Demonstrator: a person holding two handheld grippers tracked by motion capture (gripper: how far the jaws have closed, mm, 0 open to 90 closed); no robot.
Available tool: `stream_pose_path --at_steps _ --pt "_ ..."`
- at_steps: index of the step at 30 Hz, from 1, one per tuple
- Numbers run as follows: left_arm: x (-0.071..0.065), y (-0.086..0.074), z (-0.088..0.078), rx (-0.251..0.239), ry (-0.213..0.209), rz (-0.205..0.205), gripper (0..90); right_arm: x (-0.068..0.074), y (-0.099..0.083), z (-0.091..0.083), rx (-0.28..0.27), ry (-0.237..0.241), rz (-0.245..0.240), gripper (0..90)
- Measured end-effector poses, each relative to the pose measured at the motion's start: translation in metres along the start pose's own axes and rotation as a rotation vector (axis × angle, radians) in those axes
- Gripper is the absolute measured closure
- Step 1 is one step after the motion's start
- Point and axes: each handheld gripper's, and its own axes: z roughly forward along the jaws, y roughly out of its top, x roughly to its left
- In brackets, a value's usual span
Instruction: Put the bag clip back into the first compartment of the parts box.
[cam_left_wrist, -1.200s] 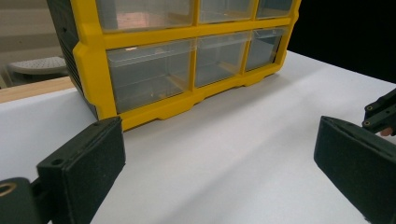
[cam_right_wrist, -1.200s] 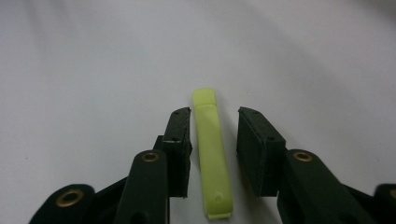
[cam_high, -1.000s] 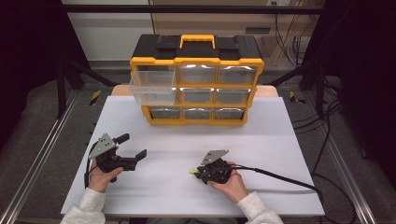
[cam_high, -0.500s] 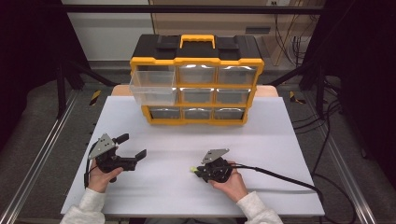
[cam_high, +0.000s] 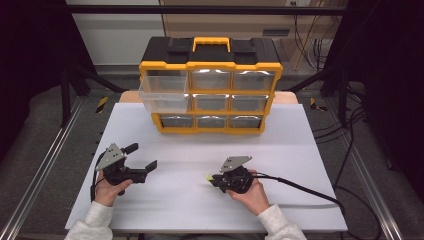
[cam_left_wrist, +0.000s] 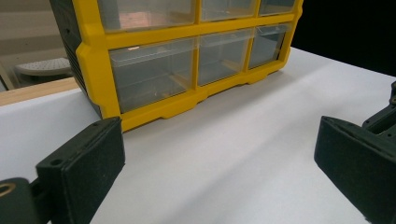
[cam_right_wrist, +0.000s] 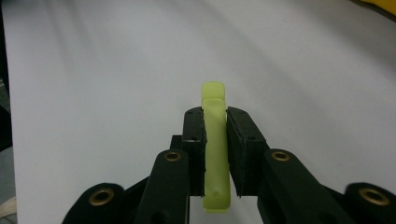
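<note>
A yellow and black drawer organiser (cam_high: 210, 85) stands at the back of the white table (cam_high: 300, 145); its clear upper-left drawer (cam_high: 162, 95) is pulled out. My left gripper (cam_high: 141, 157) rests at the front left, jaws wide open with nothing between them, facing the organiser (cam_left_wrist: 187, 60). At the front centre my right gripper (cam_high: 211, 178) is shut on a small yellow-green flat piece (cam_right_wrist: 215, 140), whose tip (cam_high: 207, 176) pokes out beyond the jaws just above the table.
A black cable (cam_high: 300, 187) trails from the right gripper across the table's right side. Metal rails (cam_high: 45, 170) and dark frame posts flank the table. A wooden board edge (cam_left_wrist: 32, 91) shows behind the table.
</note>
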Motion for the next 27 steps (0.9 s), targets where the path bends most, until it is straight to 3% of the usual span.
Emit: stream_pose_path --at_steps 9,27 --pt "-0.001 0.0 0.001 0.002 0.0 0.004 1.6 -0.001 0.006 -0.013 -0.041 0.0 0.006 78.0" --pt "0.0 -0.001 -0.001 0.001 0.011 -0.001 1.6 -0.011 0.028 -0.055 -0.16 -0.005 0.027 78.0"
